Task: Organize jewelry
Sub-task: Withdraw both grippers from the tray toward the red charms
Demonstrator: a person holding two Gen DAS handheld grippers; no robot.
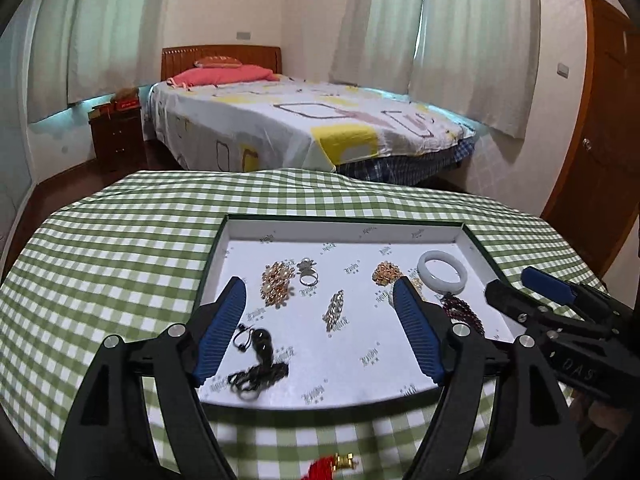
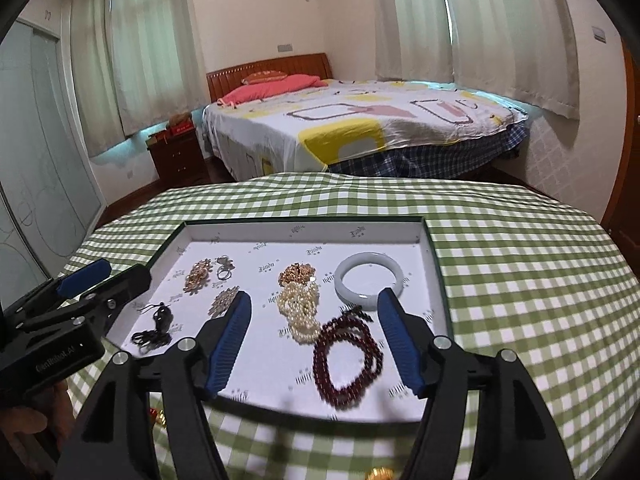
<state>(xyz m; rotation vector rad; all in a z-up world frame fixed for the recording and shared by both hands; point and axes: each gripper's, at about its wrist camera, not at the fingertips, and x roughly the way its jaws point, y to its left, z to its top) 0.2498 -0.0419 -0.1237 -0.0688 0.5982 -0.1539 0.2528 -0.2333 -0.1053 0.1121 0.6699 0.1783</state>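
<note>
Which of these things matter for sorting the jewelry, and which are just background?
Job: tray, white bangle, pearl strand, red beads, ring, black cord, open left gripper, open right gripper.
Background: bed, nightstand, curtains.

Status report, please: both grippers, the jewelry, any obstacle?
Left gripper open, empty. Right gripper open, empty. Jewelry lies in tray; red bead strand nearest right. Nothing blocks.

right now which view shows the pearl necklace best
The right wrist view: the pearl necklace lies in full sight between the open fingers, on the tray floor. In the left wrist view the left gripper's right finger hides nearly all of it.
</note>
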